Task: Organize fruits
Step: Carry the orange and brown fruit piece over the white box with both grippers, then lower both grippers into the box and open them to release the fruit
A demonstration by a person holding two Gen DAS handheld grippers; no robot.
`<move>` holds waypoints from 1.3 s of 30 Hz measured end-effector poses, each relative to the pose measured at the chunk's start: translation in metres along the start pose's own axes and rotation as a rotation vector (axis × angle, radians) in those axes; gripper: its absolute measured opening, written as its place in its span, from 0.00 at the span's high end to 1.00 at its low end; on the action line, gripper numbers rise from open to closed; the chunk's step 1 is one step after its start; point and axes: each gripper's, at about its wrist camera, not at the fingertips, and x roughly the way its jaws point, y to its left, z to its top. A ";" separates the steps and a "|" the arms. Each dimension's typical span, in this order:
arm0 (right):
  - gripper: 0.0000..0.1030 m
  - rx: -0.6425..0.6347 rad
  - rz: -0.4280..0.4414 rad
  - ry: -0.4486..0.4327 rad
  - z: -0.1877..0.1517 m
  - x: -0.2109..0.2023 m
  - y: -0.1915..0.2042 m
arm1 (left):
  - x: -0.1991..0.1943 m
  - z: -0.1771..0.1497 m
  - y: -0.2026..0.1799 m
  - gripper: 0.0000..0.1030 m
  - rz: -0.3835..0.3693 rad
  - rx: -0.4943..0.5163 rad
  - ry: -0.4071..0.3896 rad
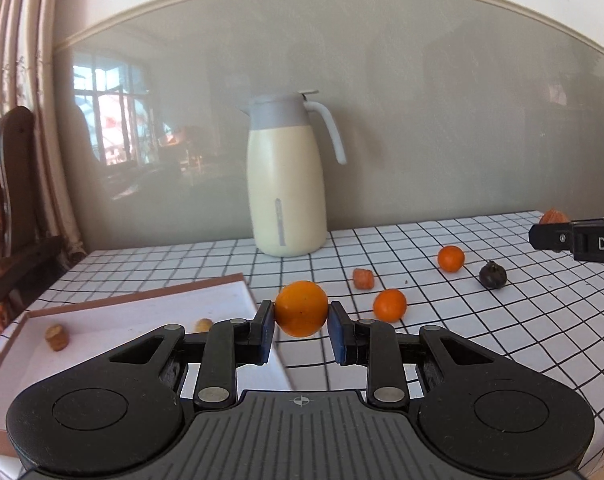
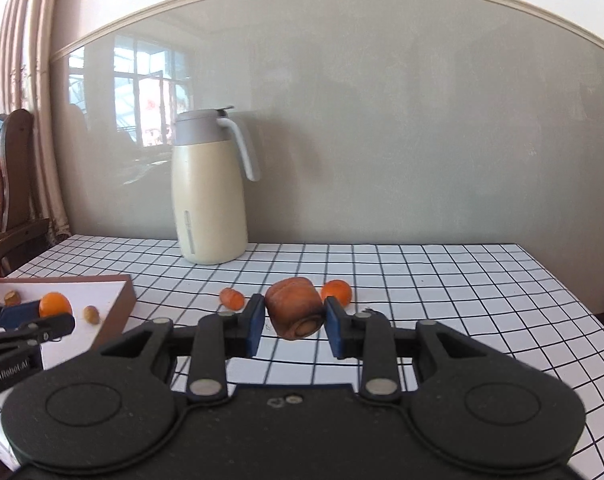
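My left gripper (image 1: 302, 320) is shut on a round orange (image 1: 301, 304), held above the near right edge of a brown-rimmed white tray (image 1: 141, 308). In the right wrist view that orange (image 2: 55, 305) hangs over the tray (image 2: 119, 280) at far left. My right gripper (image 2: 293, 320) is shut on a brown, roll-shaped fruit (image 2: 295, 308), lifted off the checked tablecloth (image 2: 462, 300). Two tangerines (image 1: 390, 305) (image 1: 450, 258), a small orange-pink piece (image 1: 363, 278) and a dark round fruit (image 1: 492, 275) lie on the cloth. Two small brown pieces (image 1: 57, 337) (image 1: 203, 325) sit in the tray.
A cream and grey thermos jug (image 1: 287, 184) stands at the back of the table against the grey wall panel. A wooden chair (image 1: 13, 200) and a curtain (image 1: 41, 100) are at the left. The table's right edge (image 2: 574, 292) drops off beside bare cloth.
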 end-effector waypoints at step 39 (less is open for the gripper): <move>0.77 -0.179 0.314 -0.025 0.007 0.020 0.171 | -0.041 -0.031 0.164 0.72 0.258 -0.089 -0.016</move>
